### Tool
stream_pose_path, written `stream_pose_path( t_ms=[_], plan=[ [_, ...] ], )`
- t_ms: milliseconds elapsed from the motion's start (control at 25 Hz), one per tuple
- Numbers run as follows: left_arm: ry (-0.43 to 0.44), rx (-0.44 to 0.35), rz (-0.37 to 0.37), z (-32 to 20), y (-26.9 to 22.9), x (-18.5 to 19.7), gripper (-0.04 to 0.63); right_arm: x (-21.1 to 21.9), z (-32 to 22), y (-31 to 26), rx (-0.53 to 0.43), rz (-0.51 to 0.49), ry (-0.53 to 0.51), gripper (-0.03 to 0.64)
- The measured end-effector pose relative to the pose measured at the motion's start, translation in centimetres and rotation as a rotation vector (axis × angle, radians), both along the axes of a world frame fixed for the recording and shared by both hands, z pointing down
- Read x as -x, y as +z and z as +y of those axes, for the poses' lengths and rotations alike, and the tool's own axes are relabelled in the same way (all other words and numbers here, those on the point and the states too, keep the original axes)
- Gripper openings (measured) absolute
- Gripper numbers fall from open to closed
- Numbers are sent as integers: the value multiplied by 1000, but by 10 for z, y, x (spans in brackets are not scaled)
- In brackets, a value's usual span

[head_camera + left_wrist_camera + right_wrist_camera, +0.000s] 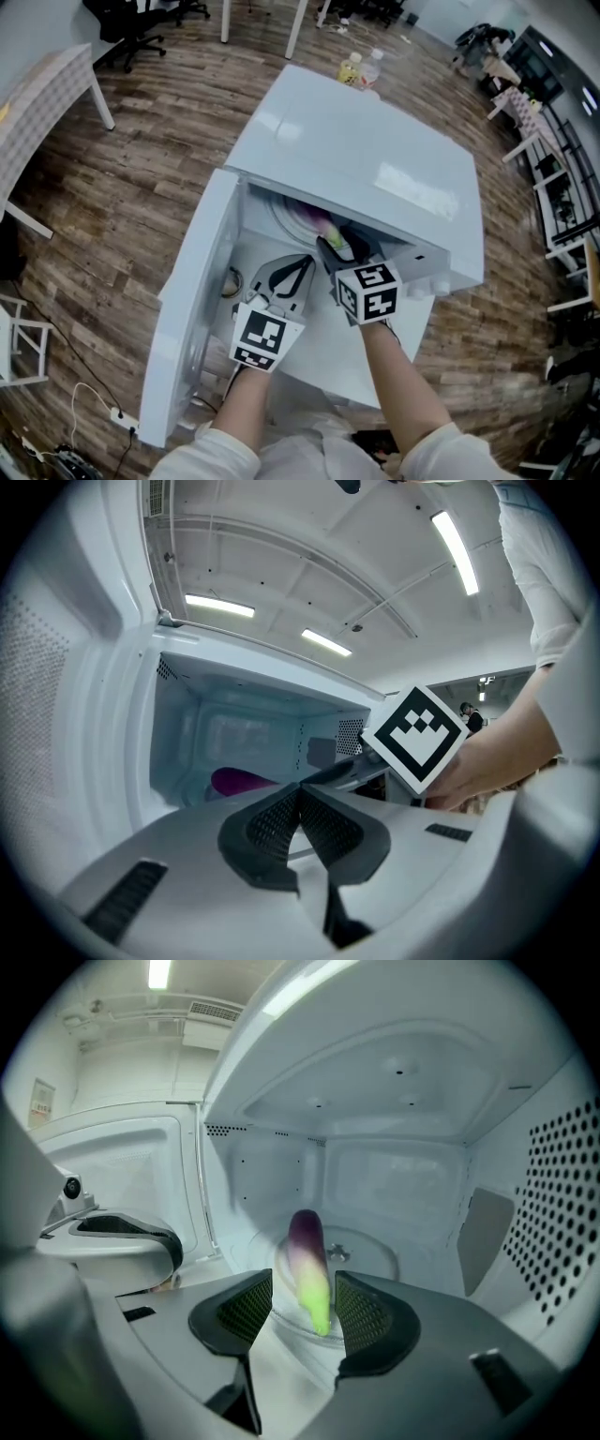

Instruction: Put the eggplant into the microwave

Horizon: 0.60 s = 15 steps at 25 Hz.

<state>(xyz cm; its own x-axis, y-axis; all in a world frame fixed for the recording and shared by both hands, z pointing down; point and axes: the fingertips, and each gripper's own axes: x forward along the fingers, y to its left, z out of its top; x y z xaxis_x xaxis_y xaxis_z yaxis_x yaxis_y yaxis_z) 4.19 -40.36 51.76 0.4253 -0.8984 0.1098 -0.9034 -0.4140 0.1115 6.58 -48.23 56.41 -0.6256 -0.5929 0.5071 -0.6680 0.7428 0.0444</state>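
Observation:
The white microwave [375, 159] stands with its door [192, 300] swung open to the left. A purple eggplant [309, 1265] with a green stem end lies on the glass turntable [380, 1258] inside, stem end toward me. My right gripper [305, 1307] reaches into the cavity, its jaws open on either side of the stem end, with gaps on both sides. In the head view the eggplant [330, 230] shows just beyond that gripper [337, 246]. My left gripper [300, 803] waits at the door opening, shut with nothing in it; past it the eggplant [239, 781] is a purple patch.
The open door stands close on the left of both grippers. The perforated right wall [553, 1213] of the cavity is near the right gripper. Two bottles [361, 67] stand behind the microwave. A power strip [122, 419] and cables lie on the wooden floor at lower left.

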Motion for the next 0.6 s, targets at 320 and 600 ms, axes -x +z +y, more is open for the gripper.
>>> stream_pose_path(
  t_ms=[320, 600],
  plan=[
    [31, 17, -3, 19, -13, -6, 2, -13, 29, -18, -8, -24, 28, 210],
    [65, 43, 2, 42, -27, -15, 2, -27, 60, -38, -6, -41, 59, 210]
  ],
)
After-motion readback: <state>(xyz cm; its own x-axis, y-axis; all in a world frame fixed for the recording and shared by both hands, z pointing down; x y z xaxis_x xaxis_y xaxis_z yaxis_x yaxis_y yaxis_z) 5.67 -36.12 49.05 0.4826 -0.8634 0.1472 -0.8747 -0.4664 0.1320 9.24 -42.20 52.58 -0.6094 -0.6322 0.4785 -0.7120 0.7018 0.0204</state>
